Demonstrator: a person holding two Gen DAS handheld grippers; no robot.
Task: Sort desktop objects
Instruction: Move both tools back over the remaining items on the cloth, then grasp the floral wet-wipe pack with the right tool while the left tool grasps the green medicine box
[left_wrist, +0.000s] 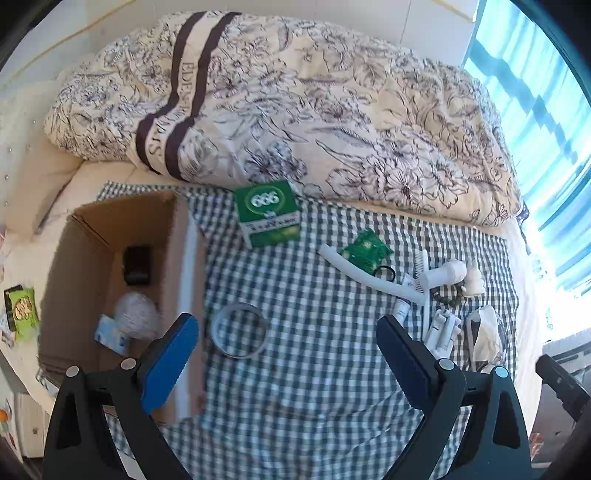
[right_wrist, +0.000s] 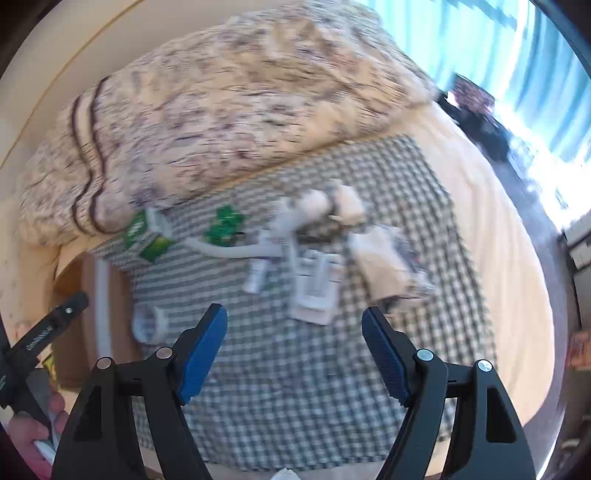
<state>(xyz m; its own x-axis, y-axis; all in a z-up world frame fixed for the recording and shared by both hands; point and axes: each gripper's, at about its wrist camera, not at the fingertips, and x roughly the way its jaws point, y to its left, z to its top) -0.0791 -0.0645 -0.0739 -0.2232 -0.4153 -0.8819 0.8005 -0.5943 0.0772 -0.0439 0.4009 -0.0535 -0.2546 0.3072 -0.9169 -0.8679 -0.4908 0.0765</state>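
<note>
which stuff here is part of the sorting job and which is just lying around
Part of the job: cardboard box, green 666 box, green packet, tape ring, white comb, tubes.

Just lying about: floral duvet, checked cloth, curtain.

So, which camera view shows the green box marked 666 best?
The left wrist view: the green box stands sharp on the checked cloth, its 666 readable. In the right wrist view the same box is blurred and small, near the left.
</note>
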